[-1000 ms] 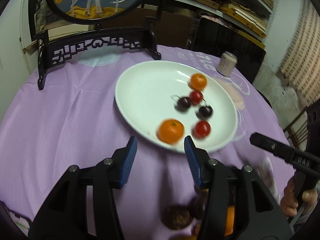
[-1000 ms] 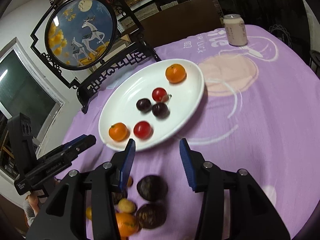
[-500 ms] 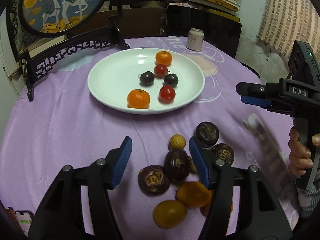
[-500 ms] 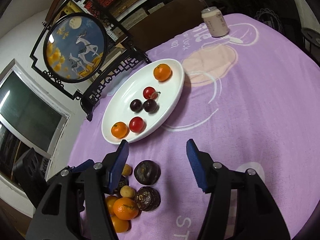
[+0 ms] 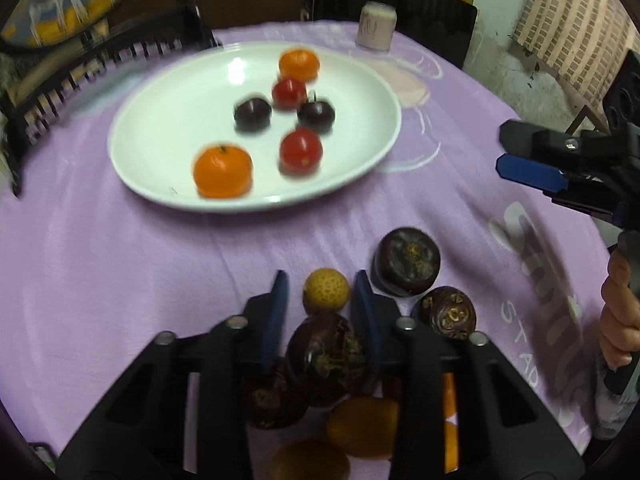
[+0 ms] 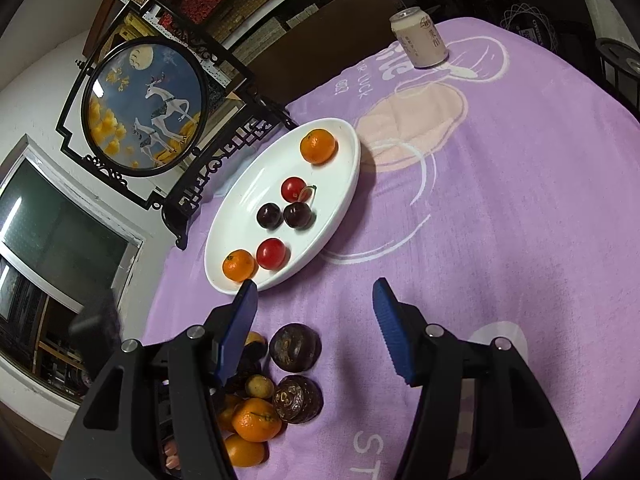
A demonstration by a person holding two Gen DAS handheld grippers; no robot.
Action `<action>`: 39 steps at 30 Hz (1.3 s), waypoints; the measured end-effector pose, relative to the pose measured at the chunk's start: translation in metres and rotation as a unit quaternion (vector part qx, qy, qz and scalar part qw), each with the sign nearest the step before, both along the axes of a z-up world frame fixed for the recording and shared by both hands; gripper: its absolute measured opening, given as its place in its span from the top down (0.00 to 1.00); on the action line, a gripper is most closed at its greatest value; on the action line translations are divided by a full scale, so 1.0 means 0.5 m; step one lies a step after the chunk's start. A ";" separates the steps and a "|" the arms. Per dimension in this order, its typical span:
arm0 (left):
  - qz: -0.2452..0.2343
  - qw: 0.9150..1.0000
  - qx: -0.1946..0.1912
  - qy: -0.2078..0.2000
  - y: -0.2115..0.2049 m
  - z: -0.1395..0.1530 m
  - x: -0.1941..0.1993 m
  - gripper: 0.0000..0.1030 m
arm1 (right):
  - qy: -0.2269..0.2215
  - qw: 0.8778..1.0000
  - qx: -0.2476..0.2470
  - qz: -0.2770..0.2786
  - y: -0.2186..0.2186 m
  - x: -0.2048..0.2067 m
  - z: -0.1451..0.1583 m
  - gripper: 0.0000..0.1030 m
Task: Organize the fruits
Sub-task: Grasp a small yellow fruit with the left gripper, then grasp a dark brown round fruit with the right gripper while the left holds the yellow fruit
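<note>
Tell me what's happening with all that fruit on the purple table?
A person holding two grabbers is sorting fruit. The white plate already has two oranges, two tomatoes and two dark cherries. The left gripper is down over the loose pile, its jaws closing around a small yellow fruit. The right gripper hangs open nearby, holding nothing.

Purple-clothed table (image 6: 520, 200) — white plate (image 6: 344, 200), can (image 6: 420, 38), framed deer screen (image 6: 148, 104), loose fruit heap (image 6: 280, 392).

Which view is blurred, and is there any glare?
Left wrist view: motion blur smears the fruit on the white plate and the framed deer picture; faint glare on the plate. Right wrist view: sharp, can lettering crisp, fisheye bending the table edge; tool shadow soft.
</note>
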State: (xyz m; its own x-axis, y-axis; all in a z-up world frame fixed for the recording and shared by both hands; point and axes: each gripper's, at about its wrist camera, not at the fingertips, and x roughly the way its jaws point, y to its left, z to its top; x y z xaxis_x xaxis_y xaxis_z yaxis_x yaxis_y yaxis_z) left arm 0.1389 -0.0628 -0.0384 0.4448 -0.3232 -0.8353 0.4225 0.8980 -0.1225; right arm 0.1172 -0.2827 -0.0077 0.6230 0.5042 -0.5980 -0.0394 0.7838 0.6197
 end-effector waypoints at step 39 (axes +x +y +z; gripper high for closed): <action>0.121 0.992 0.008 -0.038 0.121 0.002 0.016 0.77 | -0.023 0.965 -0.229 0.129 0.206 -0.019 -0.074 0.58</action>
